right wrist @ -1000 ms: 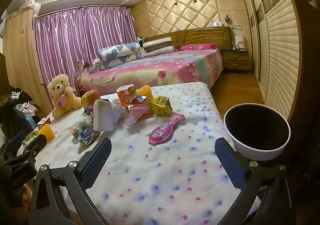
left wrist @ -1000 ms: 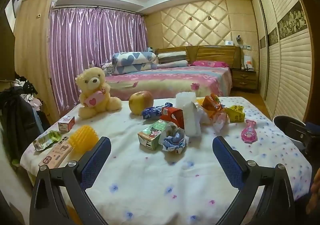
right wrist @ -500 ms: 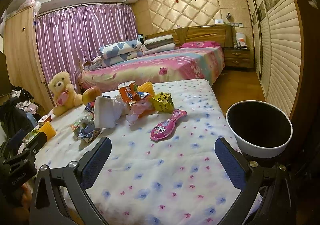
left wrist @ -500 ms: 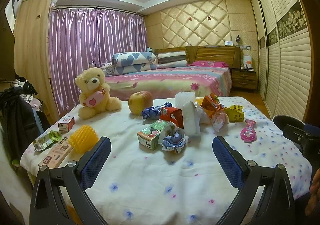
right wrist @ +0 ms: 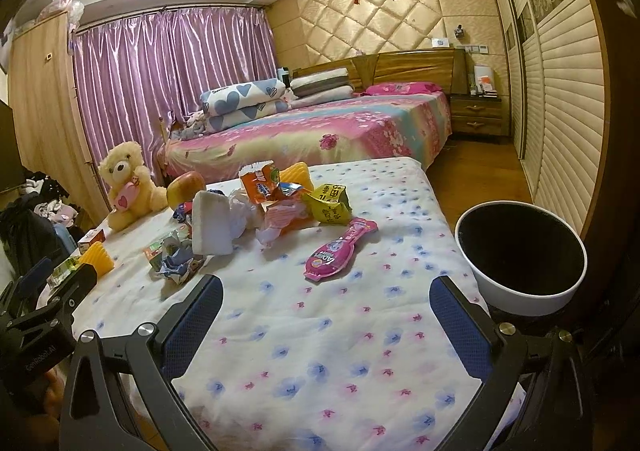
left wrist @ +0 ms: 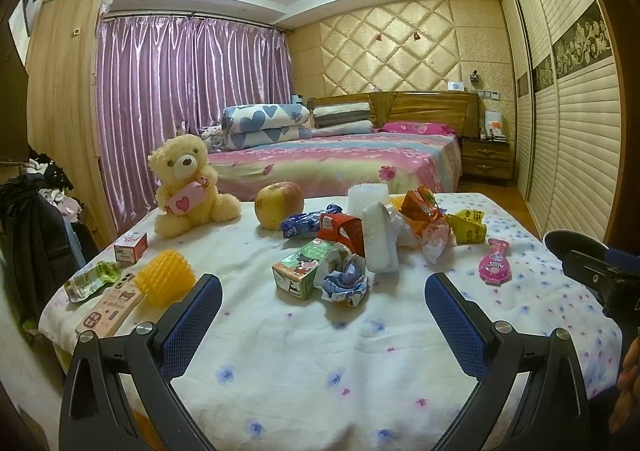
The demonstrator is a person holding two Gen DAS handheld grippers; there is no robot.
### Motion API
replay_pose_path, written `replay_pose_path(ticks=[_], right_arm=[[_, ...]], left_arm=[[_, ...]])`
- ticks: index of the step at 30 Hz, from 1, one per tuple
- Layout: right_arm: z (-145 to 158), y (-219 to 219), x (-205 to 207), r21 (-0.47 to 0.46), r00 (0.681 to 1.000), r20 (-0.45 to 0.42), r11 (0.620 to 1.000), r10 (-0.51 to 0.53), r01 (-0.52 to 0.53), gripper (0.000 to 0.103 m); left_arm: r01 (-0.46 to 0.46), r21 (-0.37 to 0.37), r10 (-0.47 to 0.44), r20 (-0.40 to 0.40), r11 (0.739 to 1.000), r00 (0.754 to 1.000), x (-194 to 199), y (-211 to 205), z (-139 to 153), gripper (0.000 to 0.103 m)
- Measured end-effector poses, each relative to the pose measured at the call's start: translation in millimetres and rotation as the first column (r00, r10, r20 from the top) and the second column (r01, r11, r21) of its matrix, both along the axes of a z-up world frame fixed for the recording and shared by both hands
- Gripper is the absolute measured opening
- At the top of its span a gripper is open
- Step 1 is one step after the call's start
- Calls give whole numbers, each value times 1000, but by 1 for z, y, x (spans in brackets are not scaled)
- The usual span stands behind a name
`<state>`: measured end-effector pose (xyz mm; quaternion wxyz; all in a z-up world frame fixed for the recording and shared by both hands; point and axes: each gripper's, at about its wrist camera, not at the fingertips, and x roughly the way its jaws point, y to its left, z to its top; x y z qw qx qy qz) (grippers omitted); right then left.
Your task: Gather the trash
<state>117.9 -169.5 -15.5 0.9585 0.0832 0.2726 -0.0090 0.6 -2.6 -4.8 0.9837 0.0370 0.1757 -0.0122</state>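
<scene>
Nothing has been collected yet, as far as the pictures show. The left tongs (left wrist: 322, 315) hang wide open and empty over the near part of the counter (left wrist: 360, 363), and the right tongs (right wrist: 326, 315) are just as wide open, holding nothing.

The trash sits in a loose heap mid-counter: a crumpled blue-and-white wrapper (left wrist: 345, 279) touching a small green juice carton (left wrist: 301, 269), a white folded packet (left wrist: 379, 237), an orange snack bag (right wrist: 259, 183), a crushed yellow carton (right wrist: 329, 203) and, a little apart toward the right edge, a pink packet (right wrist: 340, 253). The bin (right wrist: 522, 251), white outside and dark inside, stands just off the counter's right side; its inside looks empty, though the bottom is too dark to be sure.

A teddy bear (left wrist: 188, 185), an apple (left wrist: 279, 205), a yellow spiky brush (left wrist: 165, 278) and a small box (left wrist: 130, 247) also lie on the counter and are probably not trash.

So the whole job seems left: each piece must be picked up and carried to the bin. The pink packet looks the easiest start for the right tongs, the crumpled wrapper for the left.
</scene>
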Motion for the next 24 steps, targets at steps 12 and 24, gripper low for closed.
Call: replay_pose_path(ticks=[12,24], right_arm=[[-1,2,-1,2,1000,-4,1000,1,-1,103],[-2,2,-1,4,1000,-6,1000,1,-1,103]], left_arm=[[4,-1,-4,-4,1000,1000,0,-1,0,102],[4,-4,-4,-6,1000,1000,-1,0,0,102]])
